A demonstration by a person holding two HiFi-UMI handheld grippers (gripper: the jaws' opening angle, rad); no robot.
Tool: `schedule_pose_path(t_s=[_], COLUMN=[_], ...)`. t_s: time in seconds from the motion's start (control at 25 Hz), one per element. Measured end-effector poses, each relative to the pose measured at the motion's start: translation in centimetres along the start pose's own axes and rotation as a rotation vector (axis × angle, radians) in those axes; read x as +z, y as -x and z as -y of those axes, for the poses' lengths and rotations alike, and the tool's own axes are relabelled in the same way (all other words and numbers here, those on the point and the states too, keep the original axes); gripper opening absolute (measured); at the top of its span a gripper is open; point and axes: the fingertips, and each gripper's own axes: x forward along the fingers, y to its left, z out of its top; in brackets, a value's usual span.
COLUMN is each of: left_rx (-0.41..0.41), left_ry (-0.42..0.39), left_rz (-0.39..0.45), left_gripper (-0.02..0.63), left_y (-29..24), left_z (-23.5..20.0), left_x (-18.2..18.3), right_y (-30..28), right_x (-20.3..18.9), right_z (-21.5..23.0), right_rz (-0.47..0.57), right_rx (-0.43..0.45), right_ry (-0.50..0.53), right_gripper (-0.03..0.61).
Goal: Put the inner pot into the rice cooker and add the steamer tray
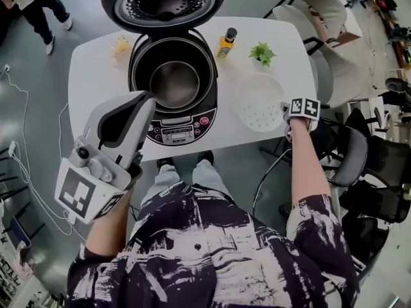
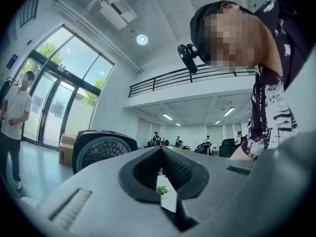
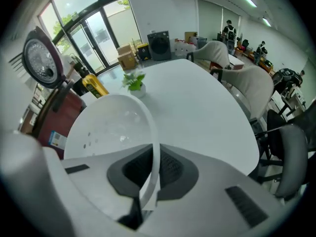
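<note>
While the inner pot (image 1: 174, 85) sits inside the open rice cooker (image 1: 178, 131), steamer tray (image 1: 259, 101) on the table (image 1: 96, 76) at the cooker's three o'clock, right gripper (image 3: 154, 152) clamped on its four-o'clock rim, left gripper (image 2: 160, 151) closed, empty.

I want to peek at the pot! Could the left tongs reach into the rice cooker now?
Probably yes: the lid stands open, the inner pot sits uncovered, and the left tongs hover near the front of the rice cooker with nothing between.
</note>
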Motion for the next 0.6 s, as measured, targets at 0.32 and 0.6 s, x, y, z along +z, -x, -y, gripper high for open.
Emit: schedule_pose_path(t_s=[0.32,0.6], left_rx=[-0.024,0.025], left_ry=[0.015,0.015], left_rz=[0.108,0.152], left_gripper=[0.005,0.005], left_y=[2.3,6.7], left_z=[-0.7,-2.9], left_x=[2.2,3.8], right_y=[11.4,12.8], right_x=[9.6,14.3], right_z=[-13.2,-31.9], right_rz=[0.131,0.158], right_rx=[0.169,0.305], right_ry=[0.243,0.487], right_gripper=[0.002,0.002])
